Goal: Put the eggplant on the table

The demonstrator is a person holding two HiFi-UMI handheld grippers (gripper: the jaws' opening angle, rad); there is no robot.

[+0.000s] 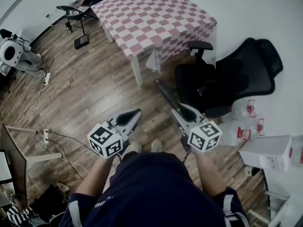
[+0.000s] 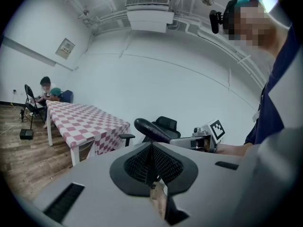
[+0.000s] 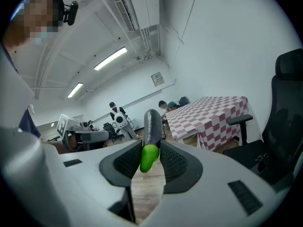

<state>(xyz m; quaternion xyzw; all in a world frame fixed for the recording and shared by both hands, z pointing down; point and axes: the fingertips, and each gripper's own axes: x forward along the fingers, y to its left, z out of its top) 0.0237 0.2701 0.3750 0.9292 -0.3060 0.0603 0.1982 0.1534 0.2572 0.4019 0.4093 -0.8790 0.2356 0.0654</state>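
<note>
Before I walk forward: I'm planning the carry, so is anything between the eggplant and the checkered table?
Nothing visible blocks it. The right gripper holds the eggplant; only bare wood floor lies ahead to the table. The office chair stands off to the right.

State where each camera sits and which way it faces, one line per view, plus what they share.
Head view: on the person's head, facing steeply down at floor, left gripper and right gripper; torso, forearms, shoes show.
Left gripper view: on that gripper, facing along its shut jaws toward the checkered table; torso and right forearm show.
Right gripper view: on that gripper, facing along jaws shut on the eggplant; left hand shows.
Shared: all see the table; each gripper view sees the other gripper.
</note>
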